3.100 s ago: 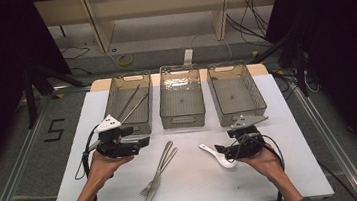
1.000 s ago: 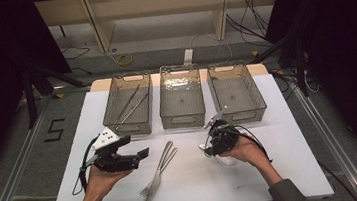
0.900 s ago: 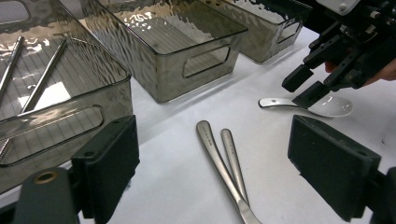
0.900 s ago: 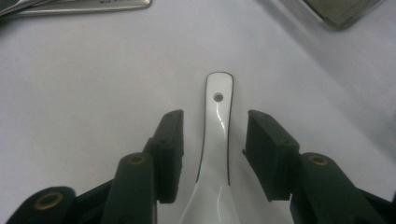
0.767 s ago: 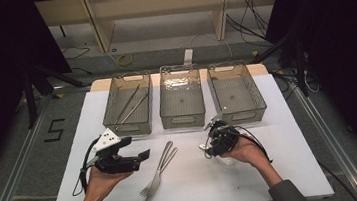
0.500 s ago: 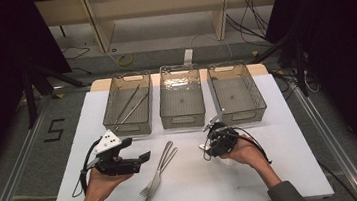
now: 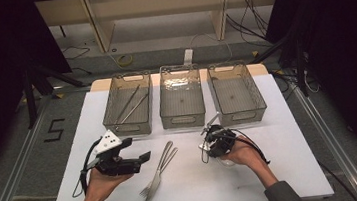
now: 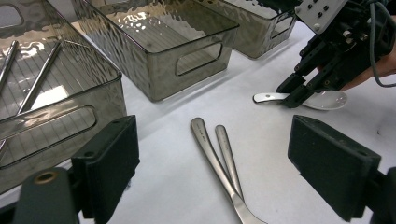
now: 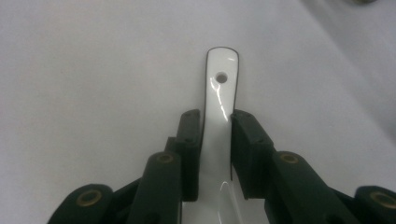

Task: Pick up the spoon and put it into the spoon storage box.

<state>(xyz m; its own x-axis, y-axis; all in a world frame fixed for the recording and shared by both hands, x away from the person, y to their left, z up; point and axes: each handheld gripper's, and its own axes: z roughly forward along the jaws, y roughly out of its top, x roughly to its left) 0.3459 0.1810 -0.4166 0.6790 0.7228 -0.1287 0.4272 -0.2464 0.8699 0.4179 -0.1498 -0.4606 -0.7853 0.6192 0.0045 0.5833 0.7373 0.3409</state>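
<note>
A white ceramic spoon (image 9: 219,93) lies on the white table, its handle with a small hole pointing away from me in the right gripper view. My right gripper (image 9: 217,126) has just been closing, and its pads now press the handle from both sides. From above, that gripper (image 7: 206,148) points left at the table, with the spoon's bowl (image 7: 227,162) under the hand. The left gripper view shows the spoon (image 8: 322,99) pinched by those tips (image 8: 292,95). My left gripper (image 7: 139,150) hovers open at the left, with nothing held between its wide jaws (image 8: 219,158).
A metal fork and a second metal piece (image 7: 161,170) lie side by side between the hands. Three smoky clear bins stand at the back: the left bin (image 7: 111,105) holds long metal utensils, while the middle bin (image 7: 183,116) and right bin (image 7: 256,97) look bare.
Since the oldest frame the right gripper has shifted left onto the spoon's handle, and the left hand has come slightly nearer. Over the last second both hands stay almost still.
</note>
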